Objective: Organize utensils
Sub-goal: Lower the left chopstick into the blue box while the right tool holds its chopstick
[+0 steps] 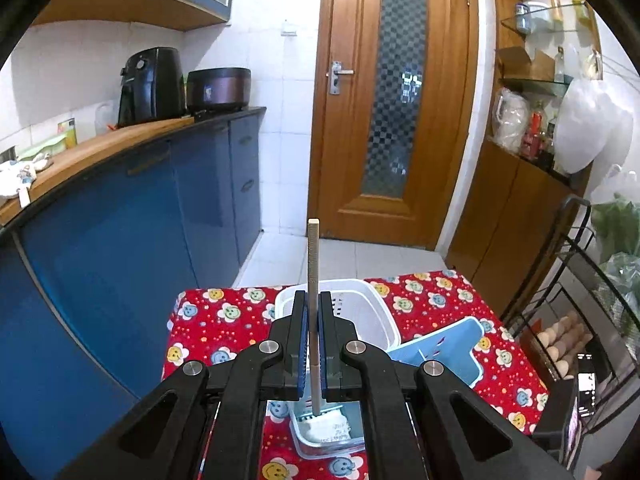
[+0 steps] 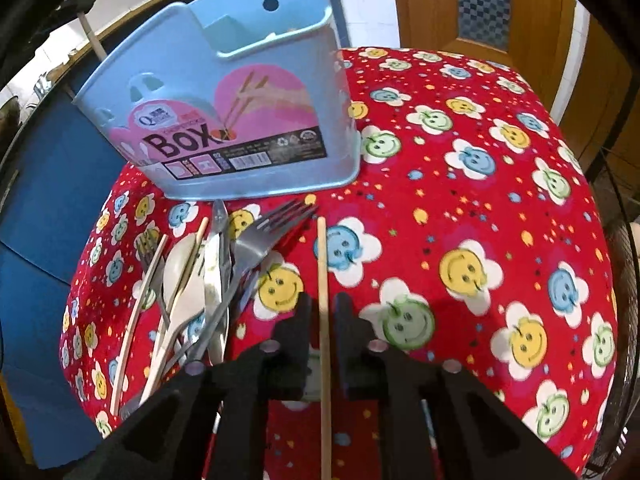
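Left gripper (image 1: 313,308) fingers clamped on upright chopstick (image 1: 313,264). Second chopstick (image 2: 322,280) lain between slightly parted right gripper (image 2: 323,308) fingers, on desk (image 2: 460,200).

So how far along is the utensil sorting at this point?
Early on. Done: little that shows; whether the blue chopsticks box holds anything cannot be told. In hand: the left gripper clamps one upright chopstick above the table; the right gripper straddles another chopstick, jaws apart. Left: the pile of forks, spoon, knife and chopsticks on the red cloth.
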A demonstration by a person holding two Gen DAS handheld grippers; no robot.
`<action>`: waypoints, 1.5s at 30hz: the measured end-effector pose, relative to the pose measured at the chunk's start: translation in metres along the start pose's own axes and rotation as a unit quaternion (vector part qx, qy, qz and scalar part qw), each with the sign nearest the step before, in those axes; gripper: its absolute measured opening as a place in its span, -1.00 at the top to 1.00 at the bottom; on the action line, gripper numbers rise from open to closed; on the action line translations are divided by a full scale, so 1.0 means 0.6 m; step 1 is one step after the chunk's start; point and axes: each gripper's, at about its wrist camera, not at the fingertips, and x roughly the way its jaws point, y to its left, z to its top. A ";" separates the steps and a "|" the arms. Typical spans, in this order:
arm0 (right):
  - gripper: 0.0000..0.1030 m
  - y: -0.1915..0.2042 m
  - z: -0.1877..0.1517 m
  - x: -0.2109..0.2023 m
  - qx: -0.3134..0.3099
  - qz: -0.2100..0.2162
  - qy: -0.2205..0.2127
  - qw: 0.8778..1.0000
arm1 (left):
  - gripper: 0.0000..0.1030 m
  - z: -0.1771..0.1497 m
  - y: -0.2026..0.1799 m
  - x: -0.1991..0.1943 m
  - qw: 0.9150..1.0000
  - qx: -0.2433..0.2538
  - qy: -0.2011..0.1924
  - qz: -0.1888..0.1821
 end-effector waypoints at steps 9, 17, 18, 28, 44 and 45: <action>0.88 0.016 0.033 0.018 -0.030 -0.034 0.034 0.998 | 0.92 -0.011 0.001 0.023 1.000 0.002 0.018 0.001; 0.88 0.007 0.028 -0.055 -0.019 0.002 -0.034 0.999 | 0.92 -0.034 0.001 0.038 1.000 0.000 0.029 -0.005; 0.88 0.006 0.031 -0.076 -0.019 0.006 -0.054 0.998 | 0.92 -0.036 0.000 0.041 1.000 -0.001 0.031 -0.006; 0.88 0.020 0.089 -0.224 -0.014 0.037 -0.294 0.955 | 0.92 -0.048 0.001 0.056 0.999 -0.010 0.039 -0.010; 0.88 0.065 0.248 -0.178 -0.050 -0.020 -0.456 0.888 | 0.92 -0.052 -0.002 0.079 0.999 -0.001 0.037 -0.024; 0.88 0.069 0.253 -0.168 -0.054 -0.024 -0.459 0.887 | 0.92 -0.052 -0.002 0.080 0.999 -0.002 0.037 -0.026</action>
